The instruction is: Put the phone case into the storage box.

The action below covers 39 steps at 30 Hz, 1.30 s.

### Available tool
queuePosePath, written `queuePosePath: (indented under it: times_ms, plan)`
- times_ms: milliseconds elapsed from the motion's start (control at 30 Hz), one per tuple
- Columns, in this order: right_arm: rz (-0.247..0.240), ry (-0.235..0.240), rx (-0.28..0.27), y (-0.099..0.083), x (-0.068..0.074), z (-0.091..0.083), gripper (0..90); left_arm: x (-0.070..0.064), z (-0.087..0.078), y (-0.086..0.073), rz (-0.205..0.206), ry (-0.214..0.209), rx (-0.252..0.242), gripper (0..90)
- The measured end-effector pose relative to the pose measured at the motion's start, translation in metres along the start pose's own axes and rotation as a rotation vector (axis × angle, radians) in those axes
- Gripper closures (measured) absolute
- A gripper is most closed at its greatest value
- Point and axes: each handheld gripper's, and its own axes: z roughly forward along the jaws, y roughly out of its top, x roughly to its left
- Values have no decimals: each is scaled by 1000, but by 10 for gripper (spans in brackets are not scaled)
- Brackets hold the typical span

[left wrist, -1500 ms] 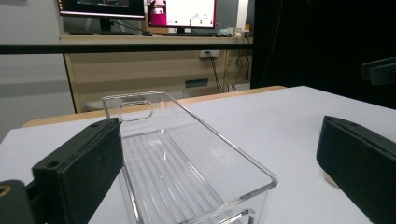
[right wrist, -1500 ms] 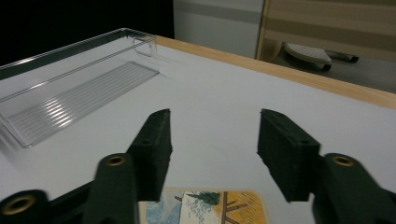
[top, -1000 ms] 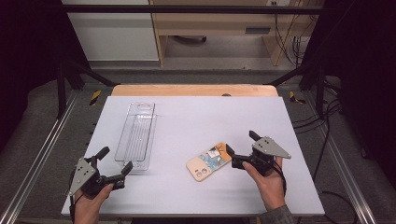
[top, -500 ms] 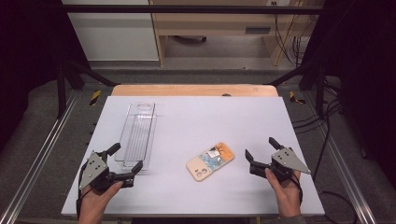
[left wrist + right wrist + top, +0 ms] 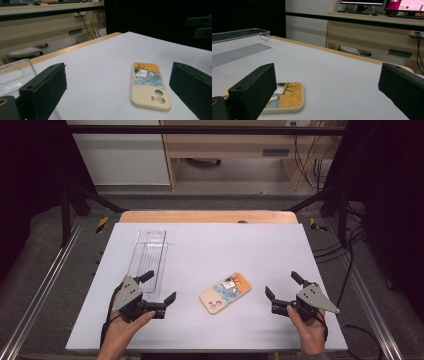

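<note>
Showing camera holes: phone case [image 5: 149, 87], left gripper view

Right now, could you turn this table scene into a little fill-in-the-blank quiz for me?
1. The phone case lies with its picture side facing ____.
2. Both the left gripper and the right gripper have their jaws ____.
3. The clear tray is nearest the ____ gripper.
4. Each gripper is held by a ____.

Missing words: up; open; left; hand

Matt phone case [image 5: 225, 292], clear plastic tray [image 5: 148, 258]
</note>
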Motion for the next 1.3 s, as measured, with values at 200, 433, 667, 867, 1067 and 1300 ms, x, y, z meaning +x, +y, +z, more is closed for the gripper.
queuePosePath:
  times_ms: [200, 433, 667, 867, 1067, 1300]
  plan:
    - [-1, -1, -12, -2, -1, -2, 23, -16, 27, 3, 15, -58, 43, 11]
    - [7, -8, -22, -3, -4, -4, 23, -29, 59, 0, 34, -103, 92, 12]
    - [18, -17, -23, -4, -7, -4, 20, -30, 78, -4, 5, -138, 145, 13]
    - [8, -19, -18, -5, -7, -4, 20, -29, 88, -5, -5, -153, 174, 16]
    - [8, -21, -14, -6, -6, -4, 20, -33, 97, -2, -7, -157, 187, 18]
    - [5, -20, -14, -5, -6, -4, 20, -37, 105, -2, 8, -163, 211, 19]
